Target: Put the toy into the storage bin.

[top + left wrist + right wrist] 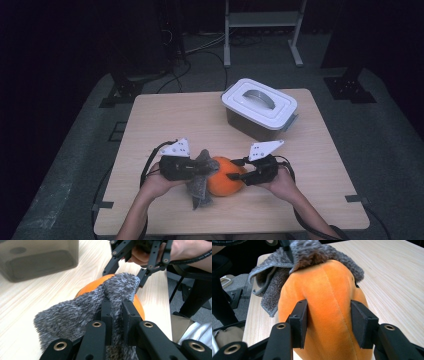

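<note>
An orange plush pumpkin lies near the front of the wooden table. A grey fluffy cloth is draped over the pumpkin's left side and top. My left gripper comes in from the left, and in the left gripper view its jaws are pinched shut on a fold of the cloth against the pumpkin. My right gripper comes in from the right. In the right gripper view its jaws press into both sides of the pumpkin, with the cloth behind it.
A grey storage box with a white handled lid stands at the back right of the table. Bare tabletop lies left of it and behind the pumpkin. The table's front edge is close below both hands. Cables trail from both grippers.
</note>
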The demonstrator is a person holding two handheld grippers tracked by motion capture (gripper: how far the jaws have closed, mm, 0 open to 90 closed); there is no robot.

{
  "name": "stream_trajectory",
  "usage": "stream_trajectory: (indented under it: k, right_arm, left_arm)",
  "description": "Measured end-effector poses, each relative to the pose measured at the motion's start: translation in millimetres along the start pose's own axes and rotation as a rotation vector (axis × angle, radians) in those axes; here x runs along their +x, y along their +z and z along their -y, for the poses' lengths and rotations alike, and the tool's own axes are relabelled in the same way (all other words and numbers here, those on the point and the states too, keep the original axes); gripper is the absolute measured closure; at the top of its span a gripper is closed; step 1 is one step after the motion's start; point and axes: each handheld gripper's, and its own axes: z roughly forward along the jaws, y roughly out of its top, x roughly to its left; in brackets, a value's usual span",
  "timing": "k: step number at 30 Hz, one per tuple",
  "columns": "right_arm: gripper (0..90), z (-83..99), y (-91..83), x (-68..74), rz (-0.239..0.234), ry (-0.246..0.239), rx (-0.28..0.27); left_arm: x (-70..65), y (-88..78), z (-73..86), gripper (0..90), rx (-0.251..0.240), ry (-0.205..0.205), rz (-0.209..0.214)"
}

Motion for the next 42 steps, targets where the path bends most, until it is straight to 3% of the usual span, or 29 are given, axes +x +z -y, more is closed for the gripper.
stream_trajectory:
  k: [6,15,17,19,26,29,32,36,42]
  right_arm:
    - [50.9,-1.9,3.7,6.8,0.008,-0.033,0.006]
    - [51.7,-9.0,16.6,27.2,0.005,-0.146,0.04]
    - [51.2,-10.8,19.3,30.8,0.011,-0.165,0.042]
    - [46.2,-12.2,19.4,32.2,0.013,-0.175,0.042]
    - [37.0,-12.8,10.9,25.5,0.035,-0.13,0.003]
    - [39.7,-10.5,16.6,27.1,0.035,-0.129,0.013]
    - [50.3,-8.8,19.5,31.7,0.034,-0.166,0.025]
    - [59.9,-7.5,17.5,30.7,0.027,-0.18,0.035]
    - [62.3,-2.5,12.7,24.4,-0.002,-0.182,0.043]
  left_arm:
    - [-0.6,-2.2,-2.4,82.0,-0.017,-0.009,0.007]
    - [-18.2,1.9,-19.1,82.0,-0.026,0.05,0.041]
    - [-21.4,6.1,-20.7,82.0,0.014,0.07,0.019]
    - [-20.1,8.0,-18.6,82.0,0.024,0.063,0.013]
    - [-8.9,2.0,-10.4,82.0,0.019,0.02,0.02]
    - [-11.3,5.9,-11.6,81.9,0.021,0.022,0.032]
    - [-11.9,7.0,-12.6,81.9,0.034,0.027,0.021]
    - [-7.9,3.4,-9.5,81.9,0.021,0.006,0.018]
    - [2.0,-5.2,-0.6,81.8,0.013,-0.036,-0.01]
